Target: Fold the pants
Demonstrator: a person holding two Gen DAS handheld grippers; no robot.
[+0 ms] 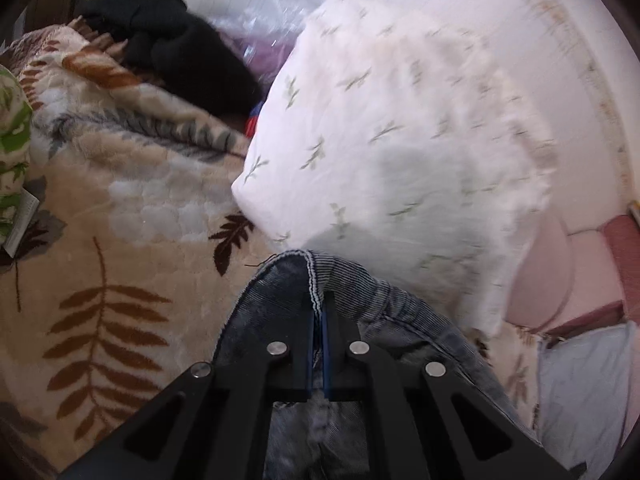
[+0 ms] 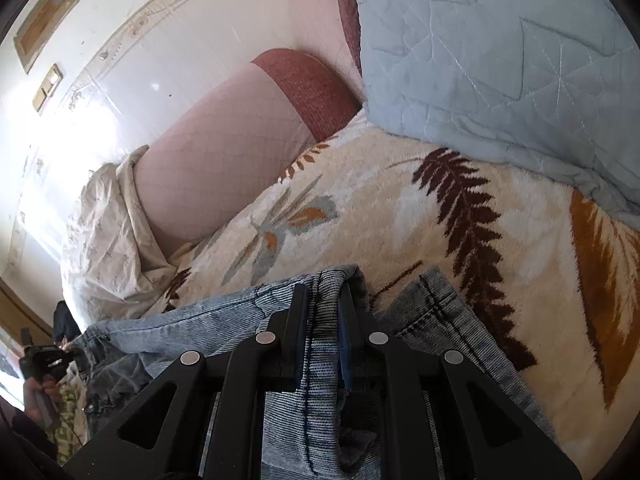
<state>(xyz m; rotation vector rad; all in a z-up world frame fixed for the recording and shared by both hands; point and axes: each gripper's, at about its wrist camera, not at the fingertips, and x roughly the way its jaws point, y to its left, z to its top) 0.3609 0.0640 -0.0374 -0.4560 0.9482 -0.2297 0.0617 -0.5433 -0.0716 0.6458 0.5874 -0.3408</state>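
A: Where are the pants (image 2: 320,320) relative to each hand-held gripper?

B: A denim fold runs straight between the fingers of the right hand-held gripper (image 2: 324,300), which pinches it; the rest of the cloth spreads to both sides on the leaf-patterned blanket (image 2: 460,220)

A: And the left?

B: The left hand-held gripper (image 1: 319,304) is clamped on a stitched edge of the pants, with the white pillow (image 1: 392,128) just beyond its tips

Faded blue denim pants (image 2: 320,364), ribbed weave. Cream plush blanket (image 1: 120,216), brown and grey leaf print. White pillow (image 1: 400,140), green sprigs.
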